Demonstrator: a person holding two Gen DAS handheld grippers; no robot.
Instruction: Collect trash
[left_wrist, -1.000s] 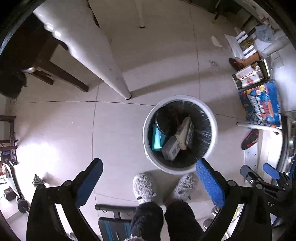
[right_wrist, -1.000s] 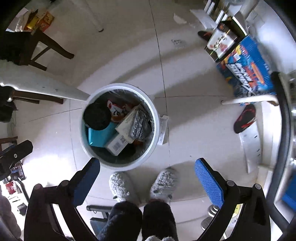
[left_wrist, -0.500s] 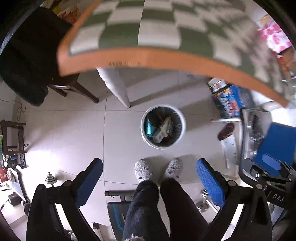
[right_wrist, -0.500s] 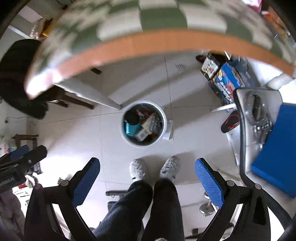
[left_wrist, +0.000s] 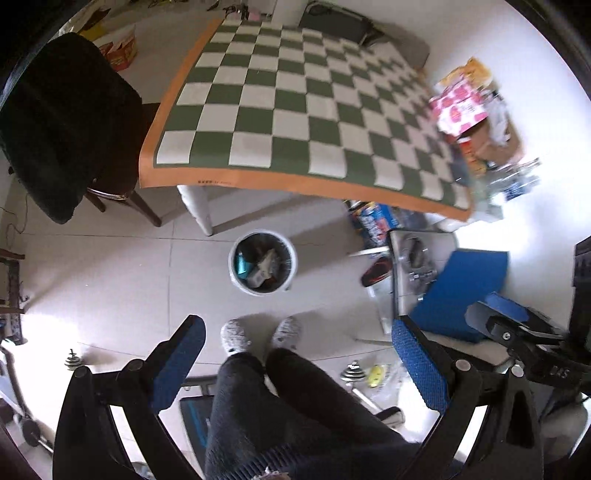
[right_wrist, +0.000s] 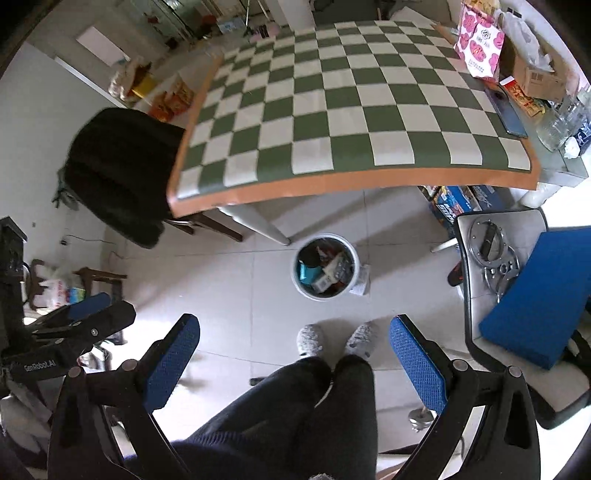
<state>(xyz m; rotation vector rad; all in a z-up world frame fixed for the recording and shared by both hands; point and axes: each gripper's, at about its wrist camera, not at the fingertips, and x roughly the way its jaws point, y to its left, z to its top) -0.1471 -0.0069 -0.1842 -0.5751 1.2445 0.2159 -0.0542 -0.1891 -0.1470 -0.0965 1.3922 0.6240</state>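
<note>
Both tongs, left tongs and right tongs, hang spread apart and empty, high over the floor, the white trash bin well below and ahead by the checkered surface, neither clearly nearer.

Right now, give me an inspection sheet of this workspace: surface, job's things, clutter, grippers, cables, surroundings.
Surface: checkered tablecloth bare in the middle; boxes crowd its right edge.
Job's things: white trash bin on the tiled floor by a table leg, already holding boxes and wrappers.
Clutter: pink patterned box, cardboard box, blue printed box under the table.
Grippers: left gripper open, empty; right gripper open, empty.
Cables: thin cord on the floor by the wall.
Surroundings: dark-draped chair, blue cushion on a chair, person's slippered feet.
</note>
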